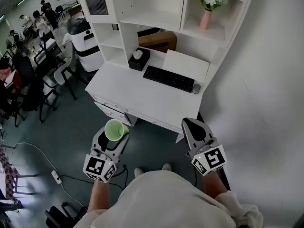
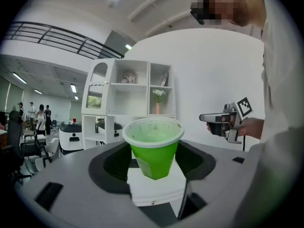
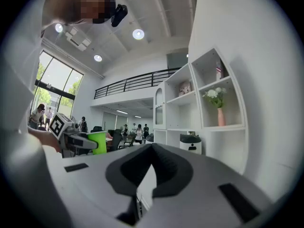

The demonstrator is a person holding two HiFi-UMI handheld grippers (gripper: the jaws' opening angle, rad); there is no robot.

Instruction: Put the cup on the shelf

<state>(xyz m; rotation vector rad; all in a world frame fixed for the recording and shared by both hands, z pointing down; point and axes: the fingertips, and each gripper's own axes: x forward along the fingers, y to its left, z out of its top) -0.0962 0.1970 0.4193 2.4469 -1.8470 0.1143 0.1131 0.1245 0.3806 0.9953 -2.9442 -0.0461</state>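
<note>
A green cup (image 1: 114, 129) with a white rim stands upright between the jaws of my left gripper (image 1: 113, 137), which is shut on its lower body. In the left gripper view the cup (image 2: 154, 148) fills the middle, with the pads of the left gripper (image 2: 154, 161) against its sides. My right gripper (image 1: 190, 123) is held level at the same height, its jaws together and nothing in them. The white shelf unit (image 1: 152, 18) rises over a white desk (image 1: 142, 99) ahead of both grippers. From the right gripper view the cup (image 3: 98, 142) shows at the left.
On the desk lie a black keyboard (image 1: 168, 79), a mouse (image 1: 196, 88) and a black tissue box (image 1: 138, 58). A pink vase of flowers (image 1: 206, 14) fills one upper shelf bay. A white wall (image 1: 266, 89) runs along the right. Chairs (image 1: 52, 77) stand at the left.
</note>
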